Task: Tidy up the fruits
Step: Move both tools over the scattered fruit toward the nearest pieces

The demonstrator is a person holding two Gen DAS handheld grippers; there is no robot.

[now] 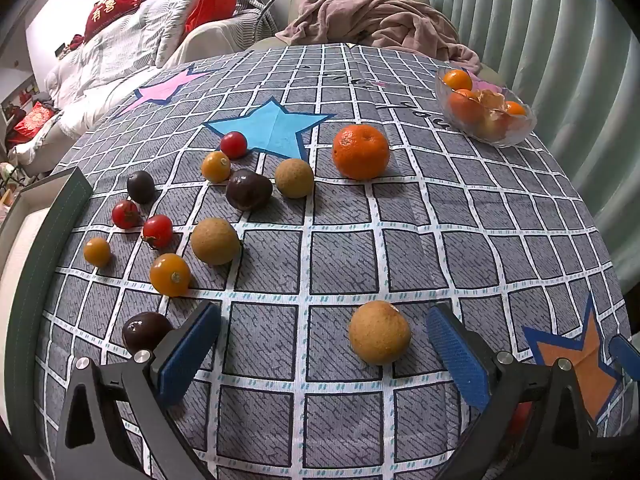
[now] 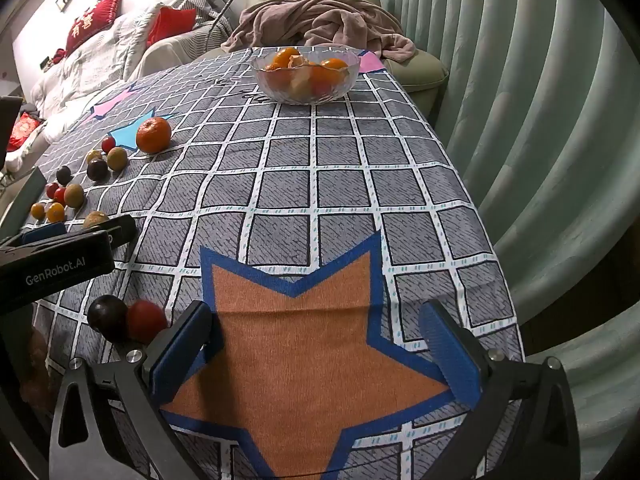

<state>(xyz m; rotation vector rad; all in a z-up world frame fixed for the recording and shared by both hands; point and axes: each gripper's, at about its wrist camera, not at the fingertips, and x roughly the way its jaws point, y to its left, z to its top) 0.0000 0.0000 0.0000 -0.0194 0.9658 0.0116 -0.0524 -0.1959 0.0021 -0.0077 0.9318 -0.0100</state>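
Observation:
My left gripper (image 1: 324, 344) is open low over the cloth, with a tan round fruit (image 1: 379, 333) lying between its fingers, nearer the right one. A dark plum (image 1: 145, 331) sits just outside its left finger. Beyond lie several small fruits: an orange tomato (image 1: 170, 275), tan fruits (image 1: 215, 241), red tomatoes (image 1: 157, 231) and a mandarin (image 1: 361, 151). A glass bowl (image 1: 516, 132) of mandarins stands far right; it also shows in the right wrist view (image 2: 306, 92). My right gripper (image 2: 316, 344) is open and empty over an orange star patch (image 2: 304, 340).
A dark plum (image 2: 107, 314) and a red fruit (image 2: 146, 320) lie left of my right gripper. A green-edged box (image 1: 44, 240) stands at the table's left edge. The left gripper's body (image 2: 60, 256) crosses the right wrist view. An armchair with a blanket (image 1: 380, 20) stands behind the table.

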